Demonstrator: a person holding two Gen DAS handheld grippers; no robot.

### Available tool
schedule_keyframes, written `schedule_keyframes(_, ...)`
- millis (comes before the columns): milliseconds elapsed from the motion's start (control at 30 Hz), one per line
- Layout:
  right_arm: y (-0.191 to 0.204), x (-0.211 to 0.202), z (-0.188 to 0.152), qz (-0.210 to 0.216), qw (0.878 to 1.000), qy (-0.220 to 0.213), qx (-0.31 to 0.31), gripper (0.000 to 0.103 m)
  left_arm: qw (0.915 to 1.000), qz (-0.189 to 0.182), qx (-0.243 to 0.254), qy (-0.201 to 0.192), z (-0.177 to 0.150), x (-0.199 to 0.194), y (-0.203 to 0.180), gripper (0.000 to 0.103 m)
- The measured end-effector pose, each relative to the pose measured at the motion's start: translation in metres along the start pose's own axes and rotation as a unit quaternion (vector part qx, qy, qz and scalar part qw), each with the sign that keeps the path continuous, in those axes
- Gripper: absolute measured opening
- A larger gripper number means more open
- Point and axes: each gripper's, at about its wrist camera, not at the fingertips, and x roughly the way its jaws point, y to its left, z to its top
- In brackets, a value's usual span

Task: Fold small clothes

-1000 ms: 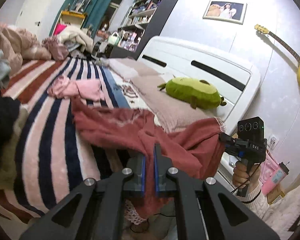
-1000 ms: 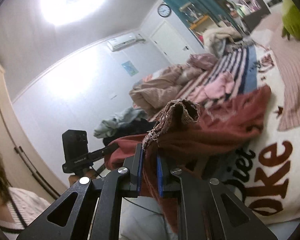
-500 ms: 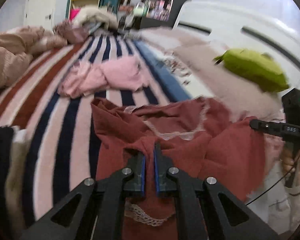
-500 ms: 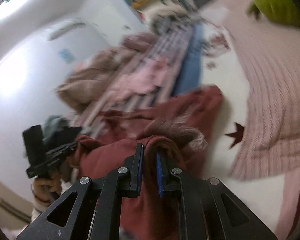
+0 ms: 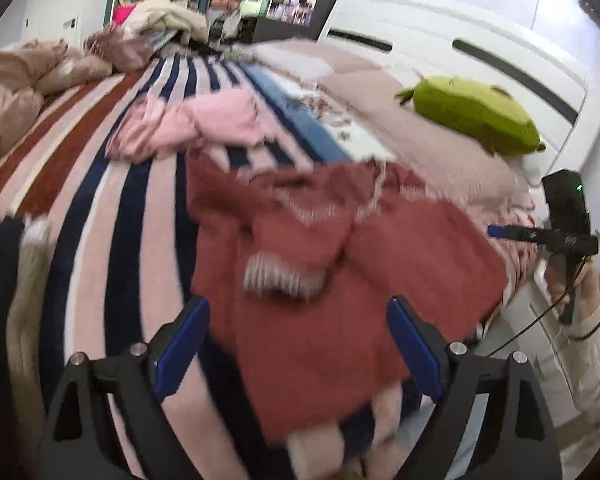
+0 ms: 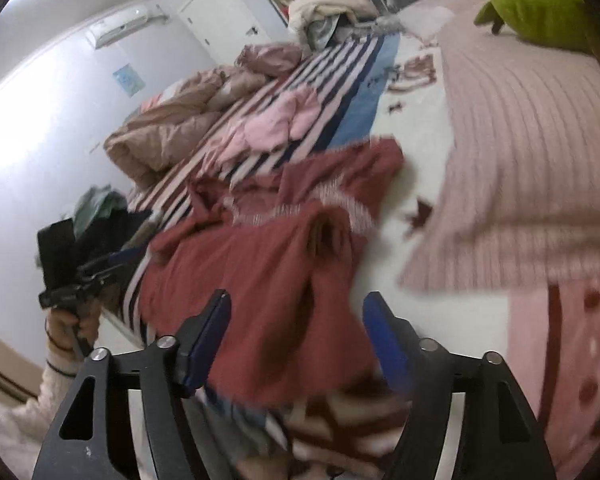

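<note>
Holding our left gripper (image 5: pixel 298 344) and right gripper (image 6: pixel 296 340) wide apart, we see the red garment (image 5: pixel 320 280) at the bed's (image 5: pixel 100 240) near edge; no writing reads.

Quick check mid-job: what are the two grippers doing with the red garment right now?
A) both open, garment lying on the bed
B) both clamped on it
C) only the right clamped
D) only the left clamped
A: the left gripper and right gripper both have their jaws spread wide, and the red garment lies loose on the striped blanket.
</note>
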Motion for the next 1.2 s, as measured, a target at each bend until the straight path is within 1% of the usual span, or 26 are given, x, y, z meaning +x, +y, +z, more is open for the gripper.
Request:
schedule_keyframes(67, 0.0, 0.0, -0.016, 0.01, 1.0, 0.017, 0.008, 0.067, 0.9998, -0.008, -0.005, 0.016, -0.013, 0.007, -0.001, 0.087)
schedule_keyframes(100, 0.0, 0.002, -0.021, 0.015, 1.0, 0.019, 0.012, 0.067, 0.9997, -0.013, -0.009, 0.021, -0.017, 0.011, 0.0, 0.087)
schedule_keyframes(133, 0.001, 0.003, -0.027, 0.02, 1.0, 0.01, 0.016, 0.067, 0.9992, -0.023, -0.019, 0.028, -0.025, 0.017, -0.001, 0.085)
schedule_keyframes(167, 0.002, 0.005, -0.03, 0.019, 1.0, 0.001, 0.02, 0.067, 0.9988, -0.029, -0.025, 0.031, -0.031, 0.019, -0.002, 0.074)
schedule_keyframes(200, 0.002, 0.008, -0.033, 0.014, 1.0, -0.008, 0.027, 0.056, 0.9983, -0.03, -0.031, 0.039, -0.035, 0.026, -0.004, 0.054)
schedule_keyframes(233, 0.003, 0.009, -0.034, 0.013, 0.999, -0.018, 0.033, 0.044, 0.9985, -0.02, -0.03, 0.042, -0.038, 0.027, -0.006, 0.045)
schedule_keyframes(267, 0.004, 0.01, -0.034, 0.013, 0.999, -0.022, 0.033, 0.02, 0.9989, -0.003, -0.024, 0.04, -0.038, 0.028, -0.009, 0.032)
schedule_keyframes(300, 0.007, 0.011, -0.032, 0.013, 0.999, -0.025, 0.032, 0.012, 0.9991, -0.002, -0.021, 0.037, -0.039, 0.025, -0.011, 0.018)
schedule_keyframes(333, 0.011, 0.011, -0.03, 0.01, 0.999, -0.029, 0.028, 0.006, 0.9993, -0.006, -0.021, 0.032, -0.037, 0.02, -0.013, 0.012)
schedule_keyframes(367, 0.015, 0.009, -0.028, 0.005, 0.999, -0.034, 0.022, 0.005, 0.9995, -0.006, -0.018, 0.025, -0.035, 0.012, -0.016, 0.009)
schedule_keyframes(400, 0.021, 0.006, -0.025, 0.0, 0.999, -0.039, 0.012, 0.004, 0.9999, 0.003, -0.005, 0.013, -0.03, 0.003, -0.021, 0.005)
schedule_keyframes(500, 0.036, -0.001, -0.012, -0.008, 0.999, -0.052, -0.013, 0.002, 0.9999, -0.003, 0.01, -0.011, -0.016, -0.017, -0.031, 0.004)
schedule_keyframes(600, 0.046, -0.01, 0.007, -0.018, 0.997, -0.071, -0.034, 0.001, 0.9989, -0.01, 0.017, -0.043, 0.008, -0.036, -0.037, 0.004)
schedule_keyframes(700, 0.052, -0.014, 0.031, -0.025, 0.995, -0.083, -0.049, 0.001, 0.997, 0.008, 0.024, -0.073, 0.039, -0.045, -0.036, 0.004)
schedule_keyframes(767, 0.052, -0.01, 0.053, -0.036, 0.994, -0.084, -0.052, 0.001, 0.9963, 0.02, 0.016, -0.082, 0.062, -0.042, -0.031, 0.004)
schedule_keyframes(867, 0.043, -0.002, 0.083, -0.068, 0.992, -0.086, -0.058, 0.001, 0.9951, 0.058, 0.002, -0.081, 0.098, -0.019, -0.014, 0.004)
schedule_keyframes(900, 0.042, 0.001, 0.089, -0.072, 0.992, -0.083, -0.062, 0.004, 0.9948, 0.065, -0.004, -0.078, 0.108, -0.01, -0.006, 0.004)
schedule_keyframes(967, 0.048, 0.007, 0.094, -0.062, 0.992, -0.063, -0.092, 0.004, 0.9958, 0.061, -0.016, -0.066, 0.125, 0.009, 0.007, 0.004)
schedule_keyframes(1033, 0.067, 0.019, 0.082, -0.03, 0.988, -0.021, -0.152, 0.03, 0.996, 0.065, -0.021, -0.058, 0.134, 0.025, 0.014, 0.004)
schedule_keyframes(1067, 0.074, 0.026, 0.071, -0.029, 0.984, -0.006, -0.176, 0.059, 0.9962, 0.064, -0.026, -0.053, 0.138, 0.033, 0.019, 0.004)
schedule_keyframes(1100, 0.081, 0.035, 0.061, -0.03, 0.98, 0.01, -0.197, 0.066, 0.9964, 0.061, -0.029, -0.052, 0.139, 0.038, 0.021, 0.004)
schedule_keyframes(1167, 0.094, 0.06, 0.035, -0.024, 0.966, 0.06, -0.251, 0.065, 0.9969, 0.053, -0.032, -0.048, 0.14, 0.047, 0.024, 0.004)
schedule_keyframes(1200, 0.096, 0.067, 0.025, -0.023, 0.961, 0.072, -0.265, 0.065, 0.9971, 0.052, -0.03, -0.047, 0.139, 0.049, 0.024, 0.004)
